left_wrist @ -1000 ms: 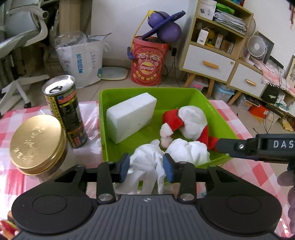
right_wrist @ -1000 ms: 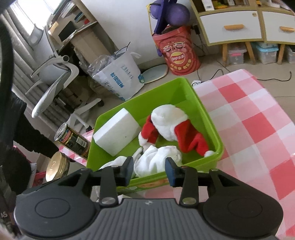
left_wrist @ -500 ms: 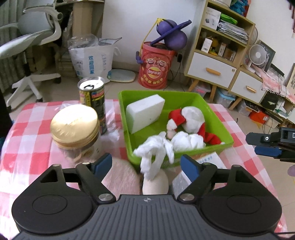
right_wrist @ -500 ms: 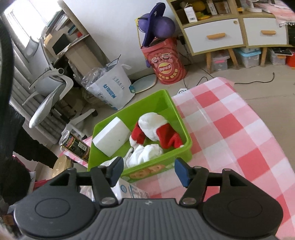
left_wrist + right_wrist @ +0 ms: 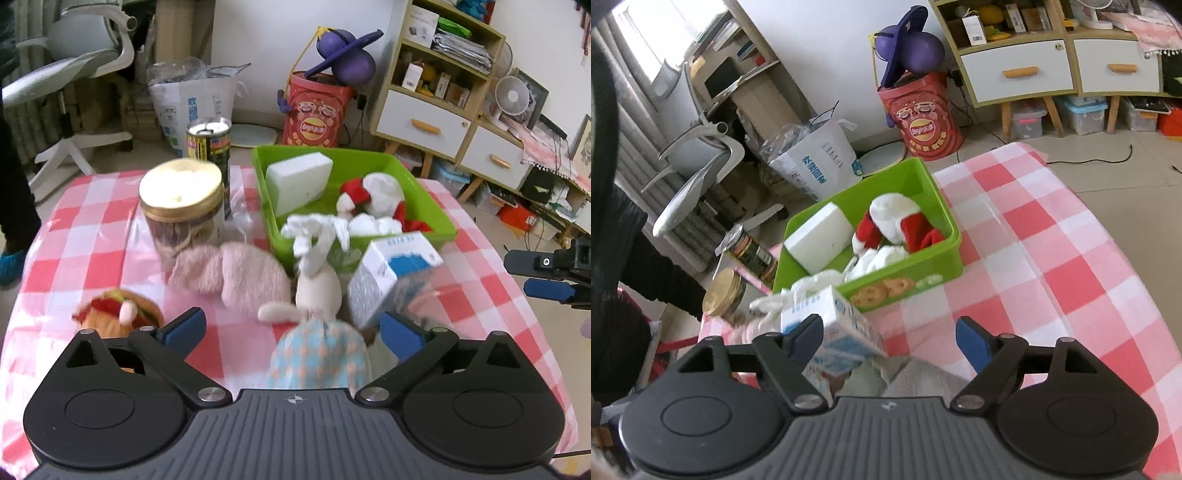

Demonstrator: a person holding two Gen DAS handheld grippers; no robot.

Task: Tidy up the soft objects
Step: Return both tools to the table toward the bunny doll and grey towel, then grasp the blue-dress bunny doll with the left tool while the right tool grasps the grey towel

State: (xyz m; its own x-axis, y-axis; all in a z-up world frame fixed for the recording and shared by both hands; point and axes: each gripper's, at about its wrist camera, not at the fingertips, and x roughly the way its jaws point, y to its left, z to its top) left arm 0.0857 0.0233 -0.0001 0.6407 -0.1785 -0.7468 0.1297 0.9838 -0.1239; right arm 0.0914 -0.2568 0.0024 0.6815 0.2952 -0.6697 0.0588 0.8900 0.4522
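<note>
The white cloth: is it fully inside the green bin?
No. The white cloth drapes over the near rim of the green bin, hanging partly outside.

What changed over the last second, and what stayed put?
Both grippers let go of the white cloth, now draped over the green bin rim, and pulled back; left gripper and right gripper jaws have just been opening, nothing between them. Foam block and Santa plush unmoved.

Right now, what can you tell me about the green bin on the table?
The green bin is a shallow, glossy plastic tub with cookie pictures on its outer wall. It sits flat on the pink checked tablecloth. Inside lie a white foam block, a red and white plush and a white cloth draped over its near rim. No tongs touch it.
</note>
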